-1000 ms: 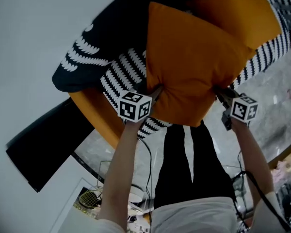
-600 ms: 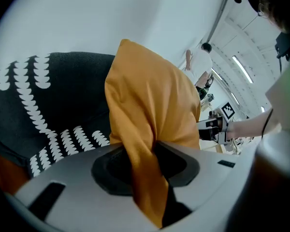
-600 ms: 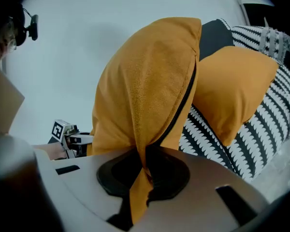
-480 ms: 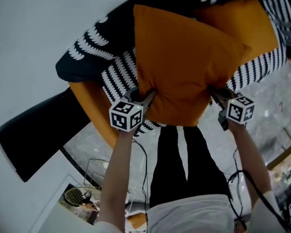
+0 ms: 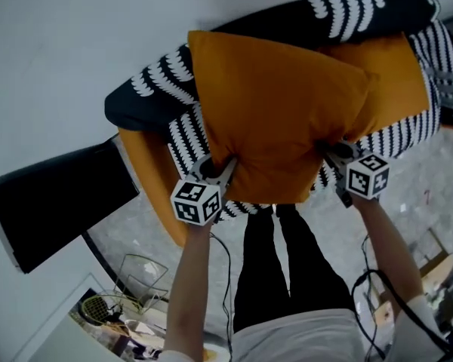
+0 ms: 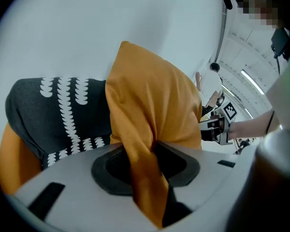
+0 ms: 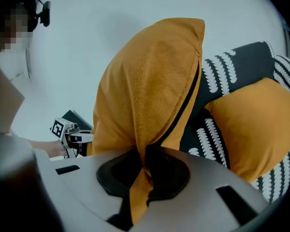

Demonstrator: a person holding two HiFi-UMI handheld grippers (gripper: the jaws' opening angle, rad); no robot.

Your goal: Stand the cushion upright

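Observation:
An orange cushion (image 5: 275, 111) hangs between both grippers above an orange chair (image 5: 155, 183) draped in black-and-white patterned fabric (image 5: 181, 130). My left gripper (image 5: 228, 162) is shut on the cushion's near left corner, where orange cloth (image 6: 145, 178) is pinched between the jaws. My right gripper (image 5: 326, 151) is shut on the near right corner, a fold of the cushion (image 7: 140, 178) squeezed between its jaws by the zip edge. In the left gripper view the cushion (image 6: 150, 100) rises up against the white wall.
A second orange cushion (image 5: 389, 85) leans at the back right of the chair (image 7: 256, 124). A black panel (image 5: 57, 202) stands at the left by the white wall (image 5: 60, 51). The person's dark legs (image 5: 275, 270) stand on a marbled floor, with a wire basket (image 5: 140, 274) near them.
Both grippers have lifted the orange cushion up and away toward the chair back. The cushion has tipped more upright, and it now covers more of the patterned fabric.

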